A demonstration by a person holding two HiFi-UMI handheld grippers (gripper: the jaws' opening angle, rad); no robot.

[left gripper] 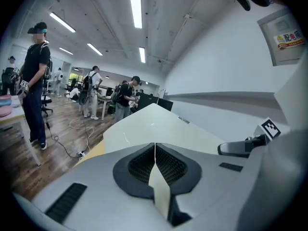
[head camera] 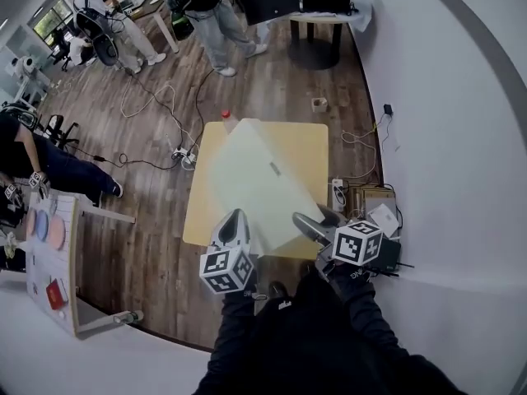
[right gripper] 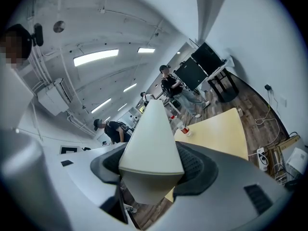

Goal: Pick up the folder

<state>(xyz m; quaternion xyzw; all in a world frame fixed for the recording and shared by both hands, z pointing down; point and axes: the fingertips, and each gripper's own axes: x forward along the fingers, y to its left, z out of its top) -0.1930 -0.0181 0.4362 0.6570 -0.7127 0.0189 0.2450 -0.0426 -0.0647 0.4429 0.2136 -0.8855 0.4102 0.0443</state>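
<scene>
- Head view: the folder (head camera: pixel 255 179) hangs above the yellow table (head camera: pixel 311 142). My left gripper (head camera: pixel 233 220) and right gripper (head camera: pixel 306 223) hold its 6 o'clock edge.
- Left gripper view: jaws pinched nearly together on the folder's thin edge, so I'd squeeze firmly.
- Right gripper view: jaws spread wide, clamping the thick end. I'd raise both evenly.

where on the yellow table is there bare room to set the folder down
The yellow table shows bare along its far edge and wall-side strip, right of the bottle, and down its left edge. Only that far left corner is taken. The middle is hidden under the raised folder.
</scene>
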